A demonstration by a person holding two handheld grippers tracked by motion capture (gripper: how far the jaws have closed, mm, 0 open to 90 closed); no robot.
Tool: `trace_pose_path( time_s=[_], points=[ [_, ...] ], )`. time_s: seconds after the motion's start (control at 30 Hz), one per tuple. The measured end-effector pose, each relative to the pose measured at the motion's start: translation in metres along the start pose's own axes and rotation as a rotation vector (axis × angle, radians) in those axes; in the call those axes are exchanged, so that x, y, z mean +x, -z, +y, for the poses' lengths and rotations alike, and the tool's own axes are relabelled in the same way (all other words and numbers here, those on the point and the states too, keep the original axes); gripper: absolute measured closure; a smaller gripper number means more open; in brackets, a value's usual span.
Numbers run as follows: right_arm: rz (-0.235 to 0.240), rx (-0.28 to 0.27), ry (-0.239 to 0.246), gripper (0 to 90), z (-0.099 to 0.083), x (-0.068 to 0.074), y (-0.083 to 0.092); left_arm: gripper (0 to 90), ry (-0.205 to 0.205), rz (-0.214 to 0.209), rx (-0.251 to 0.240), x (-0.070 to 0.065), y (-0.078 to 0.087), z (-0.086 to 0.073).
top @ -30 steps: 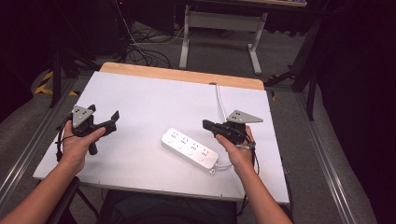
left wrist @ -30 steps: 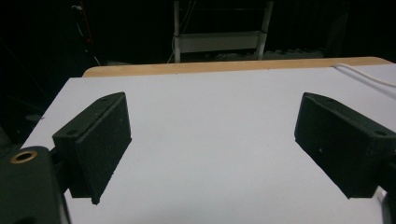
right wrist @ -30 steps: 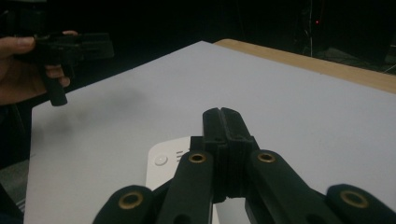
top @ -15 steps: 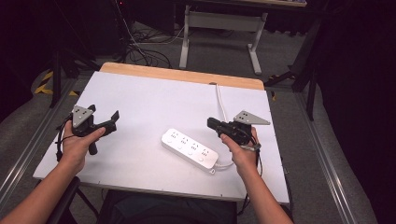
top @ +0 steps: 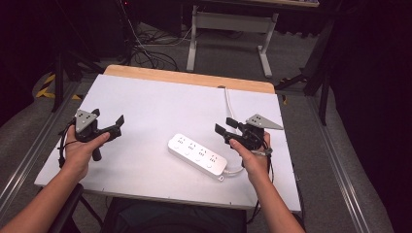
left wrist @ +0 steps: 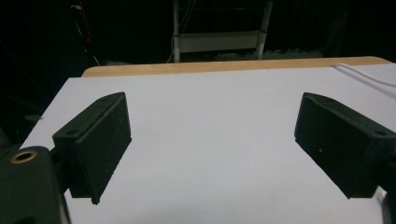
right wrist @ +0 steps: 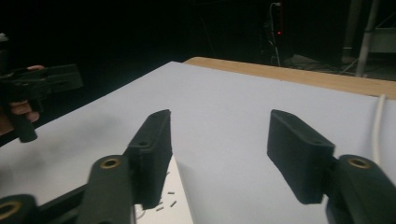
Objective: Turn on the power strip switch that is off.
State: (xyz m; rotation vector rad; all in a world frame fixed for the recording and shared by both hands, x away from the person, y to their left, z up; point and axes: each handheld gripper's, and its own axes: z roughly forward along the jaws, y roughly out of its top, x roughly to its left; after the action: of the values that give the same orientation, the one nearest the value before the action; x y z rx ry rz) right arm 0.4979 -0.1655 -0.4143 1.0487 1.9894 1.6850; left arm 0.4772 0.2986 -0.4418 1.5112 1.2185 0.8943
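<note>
High view: the white power strip (top: 197, 154) lies on the table (top: 160, 104), just left of the right gripper (top: 226, 127); the left gripper (top: 118, 124) is held well apart.

Left gripper view: jaws spread wide over bare table, nothing between them.

Right gripper view: jaws have just been opening, nothing between them; the strip's corner (right wrist: 180, 198) lies below.

The white bench (top: 160, 104) lies bare across its whole middle and far half, so a gripper could sweep freely there. The power strip (top: 197, 154) lies slantwise near the front edge, just beside the right gripper (top: 224, 127), blocking a low pass toward the left gripper (top: 118, 124). Its white cord (top: 227, 99) runs along the right side to the far wooden edge (top: 189, 77), narrowing the room there.
</note>
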Motion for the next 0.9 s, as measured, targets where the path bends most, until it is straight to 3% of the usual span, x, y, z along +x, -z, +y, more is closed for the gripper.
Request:
trace_pose_path(
  time_s=[0.23,0.37,0.57,0.7,0.9],
  points=[
    [0.002,-0.018,-0.01,40.4,0.001,-0.001,0.003,11.4,0.001,0.001,-0.001,0.0,0.0,0.0],
    [-0.023,-0.043,-0.012,27.2,0.0,-0.002,0.007,11.4,0.002,0.003,-0.004,0.001,0.0,0.0],
    [-0.051,-0.063,-0.026,20.9,-0.004,-0.007,0.014,11.4,-0.002,0.001,-0.005,-0.001,-0.001,0.0],
    [-0.095,-0.087,-0.023,7.9,-0.005,-0.008,0.013,11.4,0.0,0.003,-0.004,0.0,-0.001,0.0],
    [-0.103,-0.083,-0.008,4.8,-0.006,-0.007,0.011,11.4,0.001,0.0,-0.006,0.0,-0.001,0.0]
  ],
)
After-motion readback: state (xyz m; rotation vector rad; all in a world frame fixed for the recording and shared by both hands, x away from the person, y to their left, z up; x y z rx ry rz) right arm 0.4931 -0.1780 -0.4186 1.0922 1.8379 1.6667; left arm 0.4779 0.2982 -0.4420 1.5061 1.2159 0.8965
